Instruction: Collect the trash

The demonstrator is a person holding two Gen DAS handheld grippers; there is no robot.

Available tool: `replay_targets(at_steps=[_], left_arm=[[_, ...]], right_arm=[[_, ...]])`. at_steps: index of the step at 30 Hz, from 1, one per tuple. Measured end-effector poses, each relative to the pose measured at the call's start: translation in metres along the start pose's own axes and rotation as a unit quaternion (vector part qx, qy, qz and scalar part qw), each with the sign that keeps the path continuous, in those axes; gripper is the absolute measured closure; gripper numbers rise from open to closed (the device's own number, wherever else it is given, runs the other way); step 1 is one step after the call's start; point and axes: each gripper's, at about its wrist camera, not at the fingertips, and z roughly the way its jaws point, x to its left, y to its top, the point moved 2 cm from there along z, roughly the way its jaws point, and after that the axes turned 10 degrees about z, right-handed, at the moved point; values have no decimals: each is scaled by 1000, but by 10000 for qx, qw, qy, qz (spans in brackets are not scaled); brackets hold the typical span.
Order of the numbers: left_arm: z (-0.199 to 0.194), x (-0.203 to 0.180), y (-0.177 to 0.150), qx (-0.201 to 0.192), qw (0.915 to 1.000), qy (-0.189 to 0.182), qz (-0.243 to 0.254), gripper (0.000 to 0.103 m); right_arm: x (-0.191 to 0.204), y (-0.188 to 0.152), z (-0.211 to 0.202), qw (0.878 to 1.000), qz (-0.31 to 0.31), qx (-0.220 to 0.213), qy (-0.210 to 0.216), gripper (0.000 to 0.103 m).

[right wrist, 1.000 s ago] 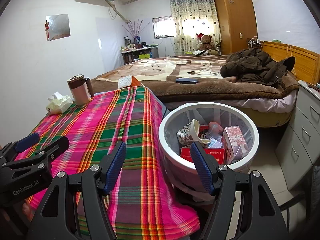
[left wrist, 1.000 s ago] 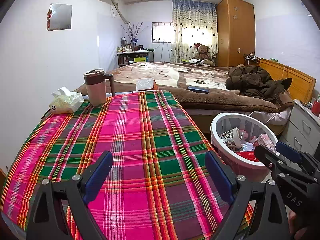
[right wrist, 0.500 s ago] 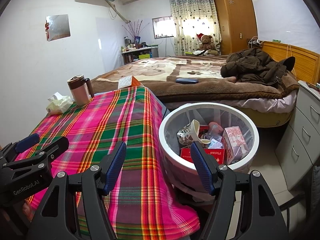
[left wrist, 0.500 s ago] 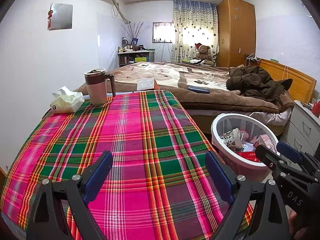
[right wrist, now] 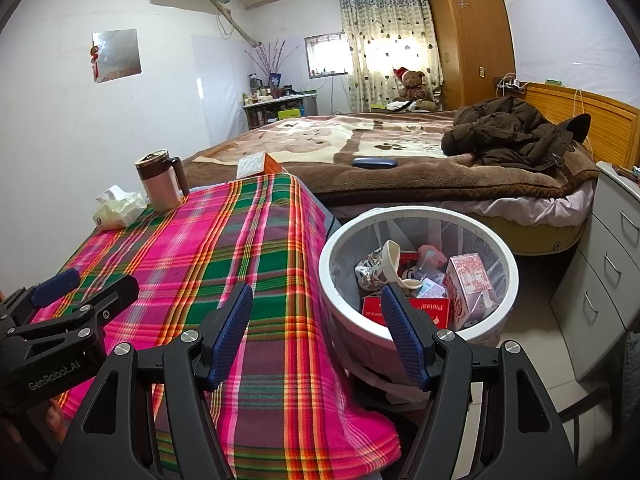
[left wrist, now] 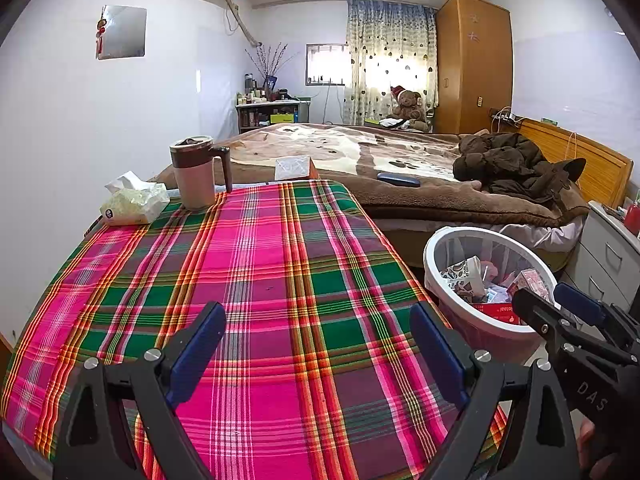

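Left gripper (left wrist: 316,344): jaws wide apart, empty, above plaid tablecloth (left wrist: 260,272). Right gripper (right wrist: 316,332): jaws spread, empty, beside white trash bin (right wrist: 416,216) with cartons.

A tabletop (left wrist: 280,280) under a pink, green and orange plaid cloth carries a lidded mug (left wrist: 194,172) with a dark handle and, just beside it, a soft tissue pack (left wrist: 134,202), both at the far left corner. Behind it stands a bed (right wrist: 360,140) with a brown blanket; a dark jacket (right wrist: 516,132) lies bundled near the wooden headboard. A teddy bear (right wrist: 414,86) sits by the curtain (right wrist: 384,40), next to a tall wooden wardrobe (right wrist: 468,32).
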Motion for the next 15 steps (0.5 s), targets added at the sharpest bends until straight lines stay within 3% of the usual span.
replay_targets(at_steps=[15], left_arm=[[-1, 2, 1, 4, 10000, 17, -7, 9]], right_arm=[[0, 0, 0, 10000, 4, 10, -3, 35]])
